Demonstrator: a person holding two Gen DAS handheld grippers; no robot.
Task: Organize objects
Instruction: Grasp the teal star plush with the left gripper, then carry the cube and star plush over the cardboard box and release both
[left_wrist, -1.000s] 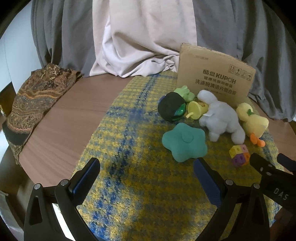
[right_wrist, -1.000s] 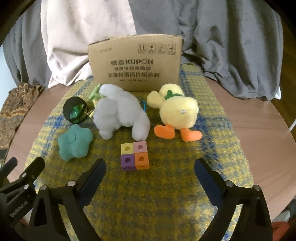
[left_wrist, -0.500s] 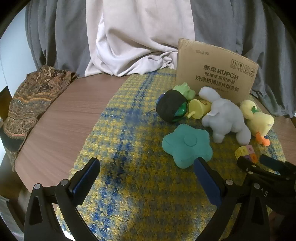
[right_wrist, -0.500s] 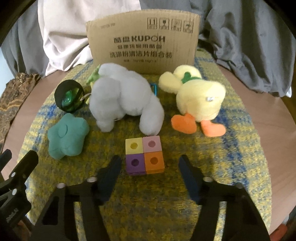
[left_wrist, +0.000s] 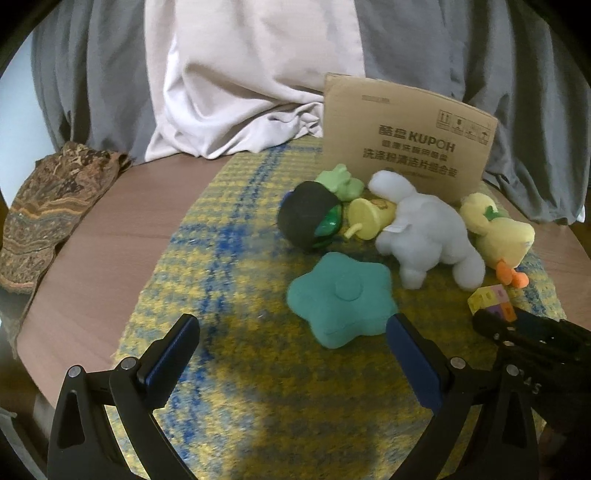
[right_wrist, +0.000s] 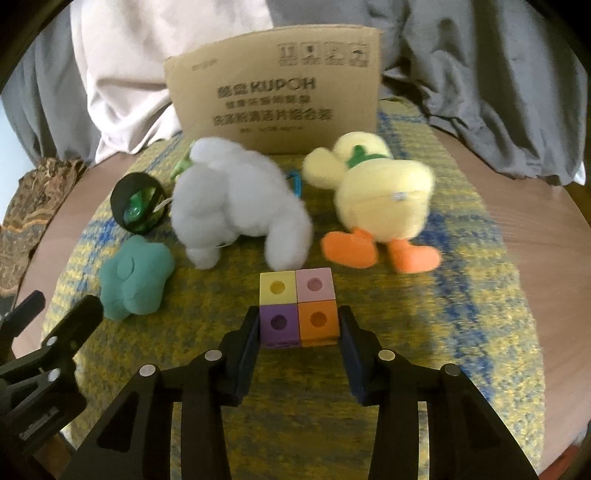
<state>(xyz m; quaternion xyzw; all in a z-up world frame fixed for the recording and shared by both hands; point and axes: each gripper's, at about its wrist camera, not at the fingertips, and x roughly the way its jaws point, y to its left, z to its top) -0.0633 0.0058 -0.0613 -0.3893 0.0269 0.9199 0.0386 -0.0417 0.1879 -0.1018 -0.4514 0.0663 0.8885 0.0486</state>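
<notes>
Round wooden table (left_wrist: 110, 236) under a yellow-and-blue plaid mat (left_wrist: 229, 258), a patterned brown cloth (left_wrist: 48, 210) at its edge.

Setting: domestic room, likely living space | Landmark: round wooden table (left_wrist: 110, 240) | On it: yellow-blue woven cloth (left_wrist: 236, 280), soft toys (right_wrist: 236, 206), cardboard box (right_wrist: 280, 96) at its far side | Behind it: grey and white drapes (left_wrist: 236, 74) | Its left edge: patterned fabric (left_wrist: 48, 210)

The white plush (right_wrist: 236, 206) hides most of the green frog toy (right_wrist: 181, 167) and blue clip (right_wrist: 295, 181); box print (right_wrist: 271, 107) is blurred.
</notes>
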